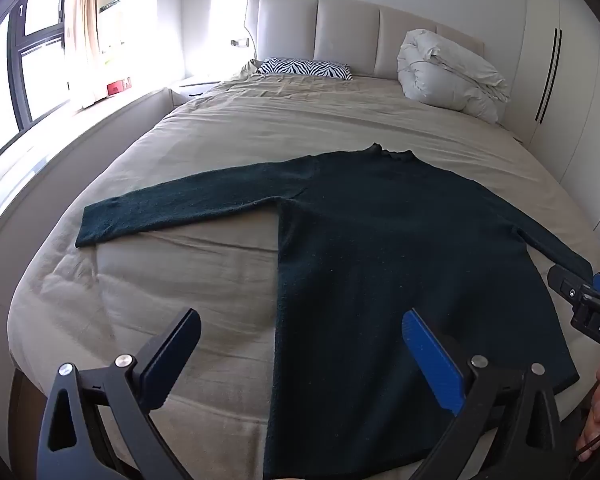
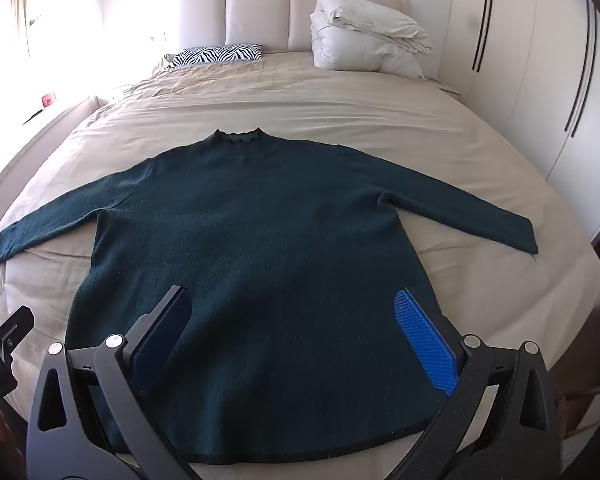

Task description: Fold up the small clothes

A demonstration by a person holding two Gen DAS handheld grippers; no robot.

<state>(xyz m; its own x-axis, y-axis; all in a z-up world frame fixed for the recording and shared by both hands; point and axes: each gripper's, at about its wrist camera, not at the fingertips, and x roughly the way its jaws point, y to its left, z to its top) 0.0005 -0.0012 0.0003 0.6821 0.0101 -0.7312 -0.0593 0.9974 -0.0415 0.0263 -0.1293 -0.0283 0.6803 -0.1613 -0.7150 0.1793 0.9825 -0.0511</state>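
With both my left gripper (image 1: 300,356) and right gripper (image 2: 296,336) spread wide and empty above the near hem, the dark green sweater (image 2: 260,248) lies flat on the bed (image 2: 300,96), unfolded, a sleeve likely next.

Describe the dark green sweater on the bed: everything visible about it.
The dark green knit sweater lies flat and unfolded on the beige bedsheet, collar toward the headboard, both long sleeves spread out to the sides. It looks fuzzy and woolly, with a small ruffled stand-up collar and a dark hem edge. Only the sheet touches it; both open grippers hover above.
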